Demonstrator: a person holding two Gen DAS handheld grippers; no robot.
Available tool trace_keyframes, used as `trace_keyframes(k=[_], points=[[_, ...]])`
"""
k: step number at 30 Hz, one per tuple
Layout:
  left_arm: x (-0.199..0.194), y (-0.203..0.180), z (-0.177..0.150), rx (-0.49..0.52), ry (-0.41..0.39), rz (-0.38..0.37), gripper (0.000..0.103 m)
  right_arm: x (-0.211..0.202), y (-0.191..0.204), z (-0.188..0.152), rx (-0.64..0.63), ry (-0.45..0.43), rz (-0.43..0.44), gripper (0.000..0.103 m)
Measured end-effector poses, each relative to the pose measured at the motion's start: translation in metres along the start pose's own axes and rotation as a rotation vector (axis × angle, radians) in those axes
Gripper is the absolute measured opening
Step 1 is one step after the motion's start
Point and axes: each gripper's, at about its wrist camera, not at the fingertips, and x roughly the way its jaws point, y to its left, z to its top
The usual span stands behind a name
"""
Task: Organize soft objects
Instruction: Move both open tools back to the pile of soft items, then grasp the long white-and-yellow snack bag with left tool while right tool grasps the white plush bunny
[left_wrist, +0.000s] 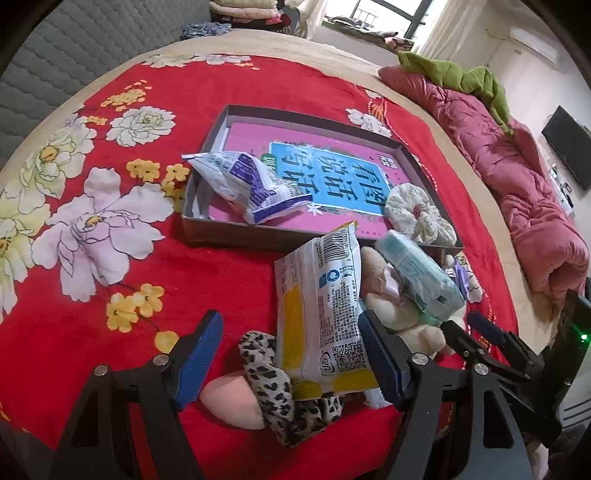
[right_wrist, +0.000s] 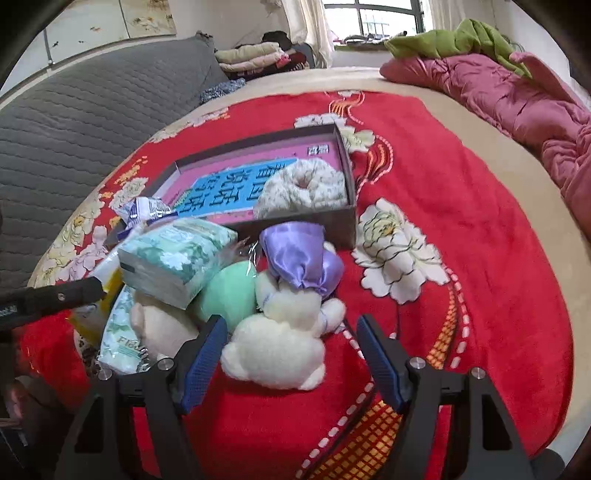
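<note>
My left gripper (left_wrist: 290, 356) is open over a pile on the red blanket. A yellow-and-white packet (left_wrist: 321, 314), a leopard scrunchie (left_wrist: 271, 384) and a pink sponge (left_wrist: 229, 402) lie between its blue fingers. My right gripper (right_wrist: 291, 354) is open around a cream plush toy (right_wrist: 280, 343), its pads apart from it. Behind the plush are a purple satin pouch (right_wrist: 299, 254), a green sponge (right_wrist: 229, 295) and a teal tissue pack (right_wrist: 177, 258). The shallow box (left_wrist: 236, 236) holds a white-and-blue packet (left_wrist: 243, 184) and a floral scrunchie (left_wrist: 417, 214).
A red floral blanket (left_wrist: 110, 258) covers the bed. A pink quilt (left_wrist: 517, 177) with a green garment (left_wrist: 458, 77) lies along the right edge. A grey padded headboard (right_wrist: 74, 122) stands at the left. Each gripper shows at the edge of the other's view.
</note>
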Motion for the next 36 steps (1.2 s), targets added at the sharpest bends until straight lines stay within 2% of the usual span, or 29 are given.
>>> trace_keyframes(k=[11,17,19,23,27,36], points=[[-0.004,0.010,0.002,-0.016,0.005,0.073,0.078,0.011,0.010,-0.001,-0.027,-0.011,-0.032,0.072],[-0.001,0.017,0.003,-0.031,0.020,0.085,0.077,0.012,0.019,-0.003,-0.062,0.003,-0.028,0.072],[0.001,0.018,0.000,-0.059,0.032,0.059,0.077,0.013,0.020,-0.004,-0.063,0.010,-0.036,0.072],[0.007,0.012,0.001,-0.022,0.041,0.071,0.078,0.015,0.016,-0.001,-0.018,0.010,-0.024,0.072],[0.004,0.010,0.003,-0.002,0.019,0.128,0.080,0.017,0.016,0.000,-0.025,0.003,-0.035,0.072],[0.004,0.015,0.009,0.022,0.024,0.191,0.080,0.014,0.013,0.000,-0.069,-0.022,-0.067,0.056]])
